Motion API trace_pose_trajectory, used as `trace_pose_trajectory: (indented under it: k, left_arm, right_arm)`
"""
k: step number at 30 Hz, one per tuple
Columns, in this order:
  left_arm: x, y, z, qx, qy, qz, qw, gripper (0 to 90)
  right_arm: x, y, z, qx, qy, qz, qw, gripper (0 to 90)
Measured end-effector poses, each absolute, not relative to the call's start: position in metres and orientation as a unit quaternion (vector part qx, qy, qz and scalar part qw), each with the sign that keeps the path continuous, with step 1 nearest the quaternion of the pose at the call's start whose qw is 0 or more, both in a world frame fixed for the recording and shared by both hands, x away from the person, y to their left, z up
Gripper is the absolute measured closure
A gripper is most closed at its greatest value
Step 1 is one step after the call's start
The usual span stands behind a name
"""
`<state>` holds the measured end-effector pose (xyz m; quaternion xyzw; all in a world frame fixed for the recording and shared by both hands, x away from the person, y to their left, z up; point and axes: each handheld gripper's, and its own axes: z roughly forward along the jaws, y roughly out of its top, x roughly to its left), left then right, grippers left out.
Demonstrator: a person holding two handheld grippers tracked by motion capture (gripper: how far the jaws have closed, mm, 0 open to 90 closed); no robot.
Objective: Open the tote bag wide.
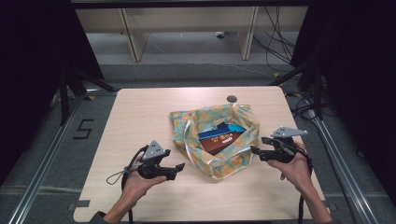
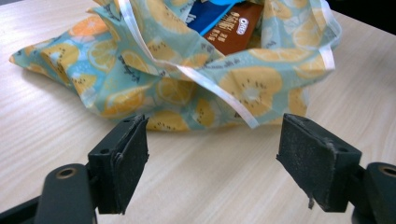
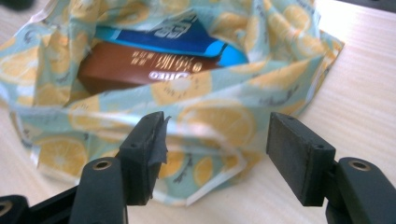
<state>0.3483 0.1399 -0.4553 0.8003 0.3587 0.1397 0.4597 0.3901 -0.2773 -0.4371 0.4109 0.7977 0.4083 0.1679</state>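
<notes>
Right gripper [image 3: 215, 156] over the pale wooden table [image 3: 359, 105], its two black jaws standing wide apart with nothing pressed between the pads. Just beyond them lies the fruit-print cloth bag [image 3: 219, 107], mouth open and sagging. Inside it, a brown packet [image 3: 140, 70] lies nearer; a blue packet [image 3: 177, 35] lies farther back, partly under the brown one. A white strap [image 3: 219, 142] runs along the bag's near edge.

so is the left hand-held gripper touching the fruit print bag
Apart. In the left gripper view the left hand-held gripper has its jaws open with bare table between them and the fruit print bag.
</notes>
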Motion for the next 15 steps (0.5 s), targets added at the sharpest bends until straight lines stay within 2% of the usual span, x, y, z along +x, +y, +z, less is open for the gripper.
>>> trace_pose_trajectory:
  k: [15]
  left_arm:
    - [0.321, 0.149, -0.475, 0.806, 0.359, 0.148, 0.447, 22.0]
  right_arm:
    - [0.343, -0.287, -0.470, 0.416, 0.806, 0.398, 0.140, 36.5]
